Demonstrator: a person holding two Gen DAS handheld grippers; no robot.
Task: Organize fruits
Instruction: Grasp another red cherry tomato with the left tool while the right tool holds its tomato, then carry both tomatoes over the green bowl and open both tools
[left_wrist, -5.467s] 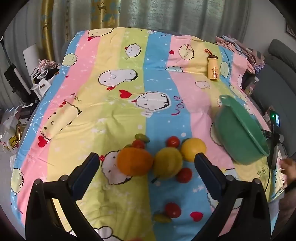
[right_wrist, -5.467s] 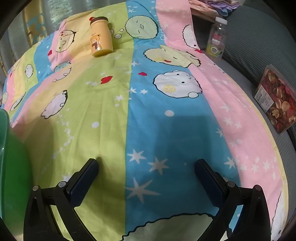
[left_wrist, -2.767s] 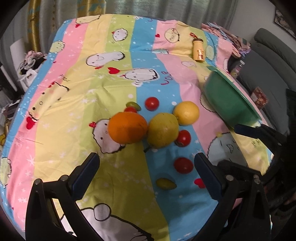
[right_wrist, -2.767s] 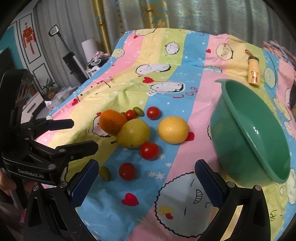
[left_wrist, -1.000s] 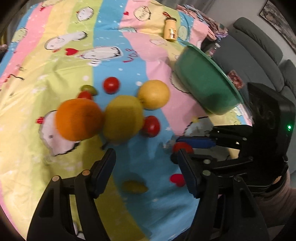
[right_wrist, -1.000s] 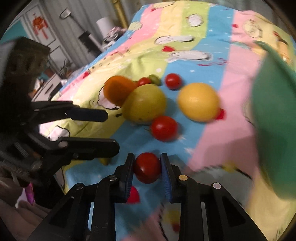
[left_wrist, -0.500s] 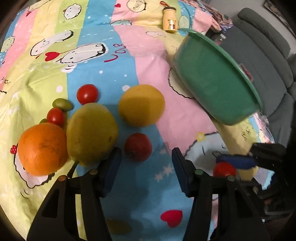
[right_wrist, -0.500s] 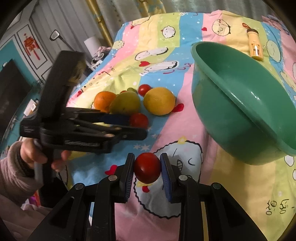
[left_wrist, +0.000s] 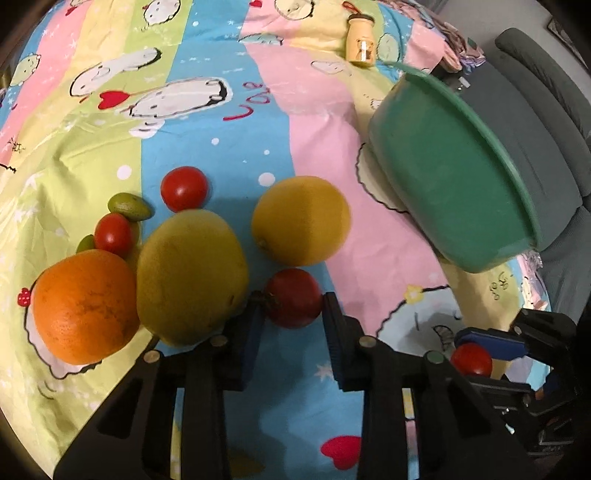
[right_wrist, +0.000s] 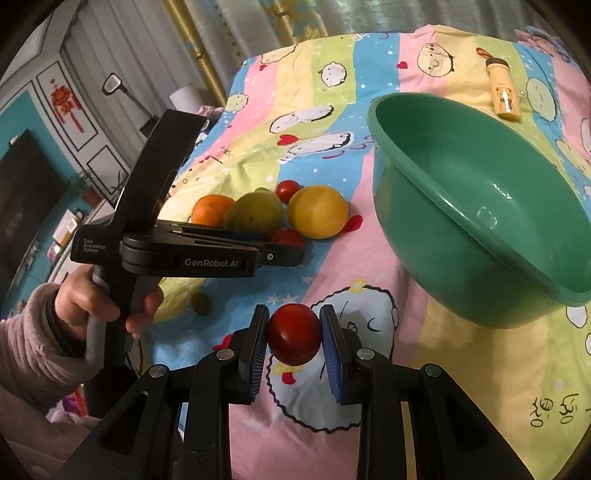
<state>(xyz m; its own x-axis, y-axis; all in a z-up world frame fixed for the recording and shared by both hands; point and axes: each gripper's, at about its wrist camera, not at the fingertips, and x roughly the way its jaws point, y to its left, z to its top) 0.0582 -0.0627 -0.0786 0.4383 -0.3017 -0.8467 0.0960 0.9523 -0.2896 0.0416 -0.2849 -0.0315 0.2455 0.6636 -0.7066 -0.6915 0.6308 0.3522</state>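
My left gripper (left_wrist: 293, 321) is low over the striped cartoon sheet. Its jaws are closing on a red tomato (left_wrist: 293, 297), and both pads touch its sides. That tomato lies just in front of a yellow citrus (left_wrist: 301, 219) and beside a yellow-green pear (left_wrist: 190, 277) and an orange (left_wrist: 85, 306). My right gripper (right_wrist: 293, 332) is shut on a second red tomato (right_wrist: 293, 334), held above the sheet, left of the green bowl (right_wrist: 443, 251). The bowl (left_wrist: 443, 184) sits tilted, with nothing visible inside it. The left gripper (right_wrist: 286, 245) also shows from the side in the right wrist view.
Two small tomatoes (left_wrist: 184, 188) (left_wrist: 113, 233) and a green olive-like fruit (left_wrist: 129, 207) lie behind the big fruits. Another small green fruit (right_wrist: 200, 302) lies near the person's hand (right_wrist: 99, 299). A yellow bottle (left_wrist: 360, 48) lies far back. A grey sofa (left_wrist: 535, 92) borders the right.
The left gripper has come in over the tomato by the pear and its jaws have narrowed onto it. The right gripper has lifted its tomato away from the fruit, beside the bowl.
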